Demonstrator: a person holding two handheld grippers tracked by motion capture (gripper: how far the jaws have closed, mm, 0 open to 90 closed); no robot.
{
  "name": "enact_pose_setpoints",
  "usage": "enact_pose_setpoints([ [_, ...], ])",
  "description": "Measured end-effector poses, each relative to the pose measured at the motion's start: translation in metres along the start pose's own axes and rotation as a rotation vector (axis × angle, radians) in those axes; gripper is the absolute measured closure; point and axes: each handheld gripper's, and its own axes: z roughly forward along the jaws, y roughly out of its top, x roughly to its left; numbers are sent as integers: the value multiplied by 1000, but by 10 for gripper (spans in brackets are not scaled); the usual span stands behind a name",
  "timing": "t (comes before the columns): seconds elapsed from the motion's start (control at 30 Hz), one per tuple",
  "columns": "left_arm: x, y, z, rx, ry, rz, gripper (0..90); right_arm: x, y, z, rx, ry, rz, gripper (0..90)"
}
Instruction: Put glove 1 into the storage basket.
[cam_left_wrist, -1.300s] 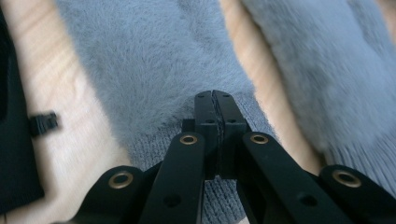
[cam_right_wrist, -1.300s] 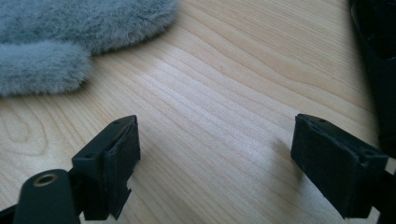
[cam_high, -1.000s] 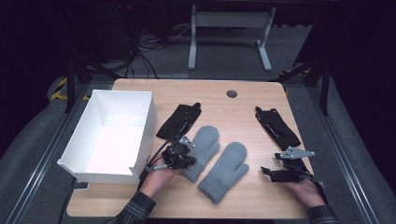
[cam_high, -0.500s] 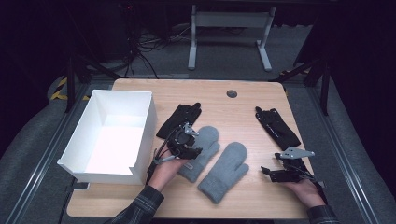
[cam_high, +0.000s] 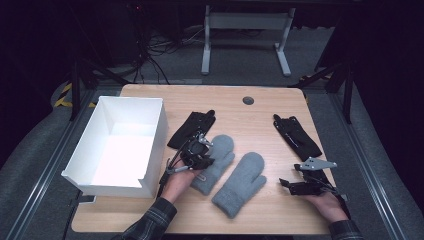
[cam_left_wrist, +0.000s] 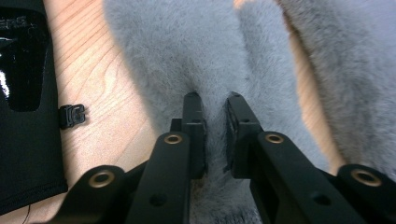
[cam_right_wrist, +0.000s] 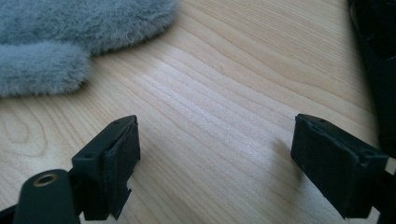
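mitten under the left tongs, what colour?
Grey, fuzzy mitten; clearest in the left gripper view.

The left gripper (cam_high: 200, 151) sits low, its hand (cam_high: 176, 182) and plaid sleeve reaching in from the bottom. Its jaws have just been closing and now stand narrow, apparently pinching grey fleece. The right gripper (cam_high: 300, 186) rests low and level in the right hand (cam_high: 327, 206), jaws spread wide, nothing between them.

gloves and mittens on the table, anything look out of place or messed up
Nothing stands out. Two grey mittens lie flat side by side mid-table, one black glove beside the white box, the other black glove far apart on the other side, so that pair is split.
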Motion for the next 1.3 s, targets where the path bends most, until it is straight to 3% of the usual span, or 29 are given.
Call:
enact_pose_setpoints([
  [0.4,-11,11,-31,-31,-84,3,840,0,0,0,0,0,0,161],
  [0.53,-20,18,-42,-52,-104,1,840,0,0,0,0,0,0,161],
  [0.83,-52,37,-59,-38,-140,22,841,0,0,0,-1,0,0,161],
  [0.97,-63,42,-58,-36,-153,37,842,0,0,0,-1,0,0,161],
  [1.3,-88,50,-30,14,-179,42,841,0,0,0,0,-1,0,161],
])
